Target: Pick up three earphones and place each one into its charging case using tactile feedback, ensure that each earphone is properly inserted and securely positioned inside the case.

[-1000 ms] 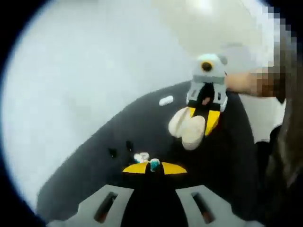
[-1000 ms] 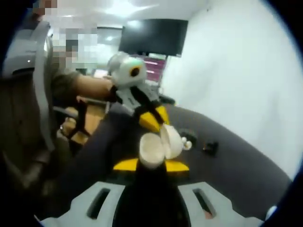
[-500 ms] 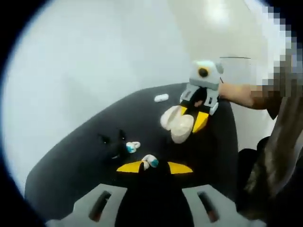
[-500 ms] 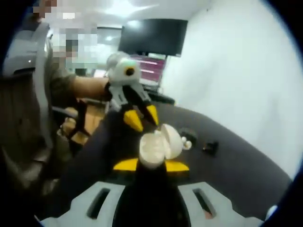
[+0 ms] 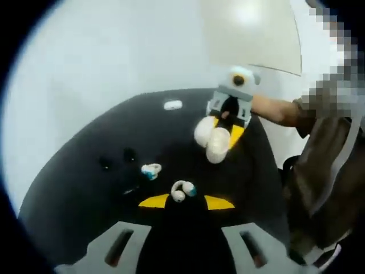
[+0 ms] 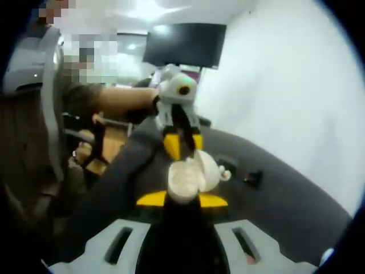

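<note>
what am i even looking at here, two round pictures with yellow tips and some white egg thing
No robot here: a person holds a hand tool with two jaws in each hand, and a fisheye camera rides on each tool, hence the round pictures.

In the left gripper view you look along the left gripper. Its yellow-tipped jaws are shut on a white earphone with a teal tip. Across the dark table you see the right gripper holding an open white charging case. Another earphone lies on the table, with a small white object further back; I cannot tell what that is.

The right gripper view looks along the tool that holds the case, with the left gripper arriving above it.
</note>
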Demonstrator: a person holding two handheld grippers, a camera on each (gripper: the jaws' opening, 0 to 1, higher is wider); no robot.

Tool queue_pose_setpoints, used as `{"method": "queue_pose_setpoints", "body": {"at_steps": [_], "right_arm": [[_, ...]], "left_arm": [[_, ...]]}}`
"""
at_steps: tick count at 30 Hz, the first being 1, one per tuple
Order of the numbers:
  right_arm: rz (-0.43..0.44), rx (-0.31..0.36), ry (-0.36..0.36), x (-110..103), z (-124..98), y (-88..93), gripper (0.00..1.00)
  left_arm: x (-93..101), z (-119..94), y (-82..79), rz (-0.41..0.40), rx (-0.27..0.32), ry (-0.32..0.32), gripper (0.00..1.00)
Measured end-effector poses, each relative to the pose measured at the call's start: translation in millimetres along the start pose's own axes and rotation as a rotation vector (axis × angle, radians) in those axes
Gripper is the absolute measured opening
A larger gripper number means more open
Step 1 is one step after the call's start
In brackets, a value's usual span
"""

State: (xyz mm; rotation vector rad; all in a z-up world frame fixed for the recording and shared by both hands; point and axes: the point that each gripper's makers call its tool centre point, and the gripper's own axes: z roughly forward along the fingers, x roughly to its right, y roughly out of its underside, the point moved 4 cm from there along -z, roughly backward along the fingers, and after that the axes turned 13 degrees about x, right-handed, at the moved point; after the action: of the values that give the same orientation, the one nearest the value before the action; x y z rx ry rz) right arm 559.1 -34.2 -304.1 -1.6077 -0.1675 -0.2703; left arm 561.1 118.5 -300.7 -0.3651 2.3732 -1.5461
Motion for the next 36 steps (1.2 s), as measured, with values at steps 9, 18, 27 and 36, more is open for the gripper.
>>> {"method": "queue_pose_setpoints", "body": {"at_steps": [9, 18, 27, 36], "right_arm": [[-0.007, -0.001, 0.000, -0.5, 0.4, -0.6, 0.20], [-0.008, 0.000, 0.001, 0.1, 0.2, -0.9, 0.20], [-0.011, 0.001, -0.001, 0.3, 0.2, -0.9, 0.20], [-0.012, 0.002, -0.001, 0.1, -0.1, -0.9, 0.20]], "left_arm": [[8.6, -9.9, 0.5, -0.085, 0.002, 0.009, 0.13], [-29.1, -7.3, -15.5, -0.259, 0.108, -0.040, 0.12], [-31.0, 12.9, -15.2, -0.312, -0.062, 0.019, 0.08], [-17.0, 27.1, -15.8, -0.266, -0.199, 0.058, 0.05]]}}
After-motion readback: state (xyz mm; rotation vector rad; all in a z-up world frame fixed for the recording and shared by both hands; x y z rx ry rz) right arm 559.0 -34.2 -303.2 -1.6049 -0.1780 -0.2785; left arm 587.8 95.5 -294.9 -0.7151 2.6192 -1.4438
